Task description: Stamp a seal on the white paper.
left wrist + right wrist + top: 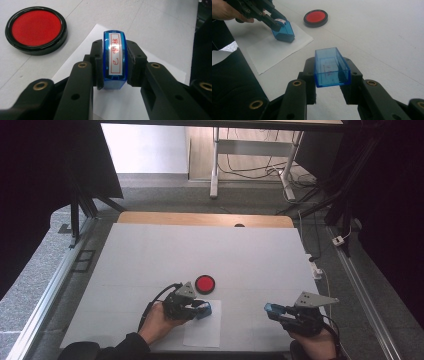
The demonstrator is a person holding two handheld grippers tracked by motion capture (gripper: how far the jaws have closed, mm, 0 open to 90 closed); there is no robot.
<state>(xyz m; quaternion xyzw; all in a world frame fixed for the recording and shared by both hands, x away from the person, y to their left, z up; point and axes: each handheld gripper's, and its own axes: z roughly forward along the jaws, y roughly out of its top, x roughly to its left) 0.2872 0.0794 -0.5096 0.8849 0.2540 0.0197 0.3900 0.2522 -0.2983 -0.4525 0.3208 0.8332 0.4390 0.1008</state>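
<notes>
Stamp (114,60): one, clamped in left gripper (200,309) over one paper sheet (202,332). One ink pad (204,283). Right gripper (329,75) level, clamping one blue cap (331,67).

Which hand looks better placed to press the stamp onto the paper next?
The left, I'd judge. The left gripper is shut on the blue stamp right over the white paper. The right gripper holds the stamp's cap off to the side.

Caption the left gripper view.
Left gripper clamps a blue stamp over white paper, red ink pad nearby.
</notes>
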